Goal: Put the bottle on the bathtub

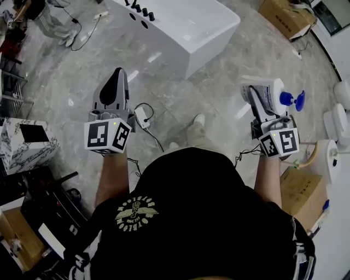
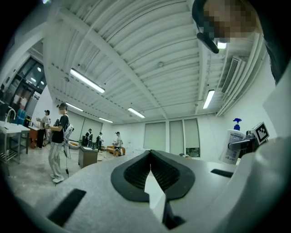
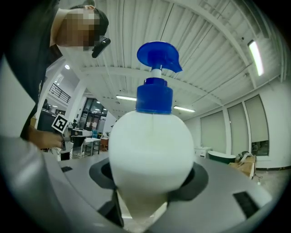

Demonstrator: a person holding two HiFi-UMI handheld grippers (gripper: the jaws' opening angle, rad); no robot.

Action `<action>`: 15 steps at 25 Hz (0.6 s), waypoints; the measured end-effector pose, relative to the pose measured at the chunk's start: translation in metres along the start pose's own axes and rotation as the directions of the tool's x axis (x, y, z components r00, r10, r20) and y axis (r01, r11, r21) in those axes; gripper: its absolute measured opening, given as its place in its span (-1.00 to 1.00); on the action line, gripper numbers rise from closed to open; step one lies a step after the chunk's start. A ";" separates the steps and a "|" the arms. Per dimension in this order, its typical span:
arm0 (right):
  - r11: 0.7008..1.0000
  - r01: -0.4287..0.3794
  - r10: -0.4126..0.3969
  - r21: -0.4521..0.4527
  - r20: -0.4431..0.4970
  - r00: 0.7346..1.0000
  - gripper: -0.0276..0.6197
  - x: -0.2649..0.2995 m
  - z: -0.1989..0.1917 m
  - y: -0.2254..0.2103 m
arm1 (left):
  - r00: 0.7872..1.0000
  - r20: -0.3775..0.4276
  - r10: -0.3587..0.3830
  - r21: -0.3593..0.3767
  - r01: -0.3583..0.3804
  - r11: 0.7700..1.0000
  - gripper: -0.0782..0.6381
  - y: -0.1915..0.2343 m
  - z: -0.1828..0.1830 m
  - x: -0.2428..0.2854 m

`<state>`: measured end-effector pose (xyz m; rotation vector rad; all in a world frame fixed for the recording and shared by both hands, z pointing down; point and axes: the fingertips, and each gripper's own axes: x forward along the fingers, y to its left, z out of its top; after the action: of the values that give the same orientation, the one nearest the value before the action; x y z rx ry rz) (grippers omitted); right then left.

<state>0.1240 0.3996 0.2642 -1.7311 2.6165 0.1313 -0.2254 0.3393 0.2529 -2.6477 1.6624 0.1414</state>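
A white pump bottle (image 1: 278, 87) with a blue pump head (image 1: 290, 99) is held upright-looking in the right gripper view, where its body (image 3: 152, 150) fills the space between the jaws. My right gripper (image 1: 263, 94) is shut on it, at the right of the head view. At the left, my left gripper (image 1: 117, 75) is shut, its black pads (image 2: 136, 170) meeting with nothing between them. The white bathtub (image 1: 191, 24) stands on the floor ahead, beyond both grippers. The bottle (image 2: 234, 144) also shows far right in the left gripper view.
Dark fittings (image 1: 140, 10) line the tub's near rim. A white adapter with a cable (image 1: 143, 116) lies on the marble floor. Cardboard boxes (image 1: 284, 16) (image 1: 301, 191), a marble-patterned box (image 1: 22, 139) and white sanitary ware (image 1: 336, 120) stand around. People (image 2: 58, 141) stand in the distance.
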 end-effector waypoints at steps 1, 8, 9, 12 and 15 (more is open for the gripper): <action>1.000 -0.002 0.002 -0.004 -0.001 1.000 -0.10 0.002 0.001 0.000 | 1.000 0.026 -0.009 0.003 0.009 1.000 -0.76 -0.002 0.007 0.003; 0.999 -0.026 0.024 -0.047 -0.047 0.999 -0.10 0.019 -0.008 0.002 | 0.995 0.083 -0.048 -0.006 0.049 0.999 -0.76 -0.004 0.022 0.021; 0.999 -0.023 0.021 -0.042 -0.049 0.999 -0.10 0.020 -0.009 0.000 | 0.996 0.078 -0.051 -0.013 0.052 0.999 -0.76 -0.005 0.018 0.024; 1.000 -0.017 0.016 -0.024 -0.058 0.998 -0.10 0.027 -0.015 -0.008 | 0.996 0.062 -0.064 -0.020 0.065 0.998 -0.76 -0.008 0.009 0.034; 1.000 -0.015 0.014 -0.013 -0.075 0.997 -0.10 0.037 -0.023 -0.012 | 0.997 0.035 -0.068 -0.017 0.069 0.997 -0.76 -0.004 0.001 0.042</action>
<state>0.1220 0.3591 0.2845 -1.7561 2.6866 0.0864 -0.2035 0.3030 0.2480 -2.6953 1.5656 0.2008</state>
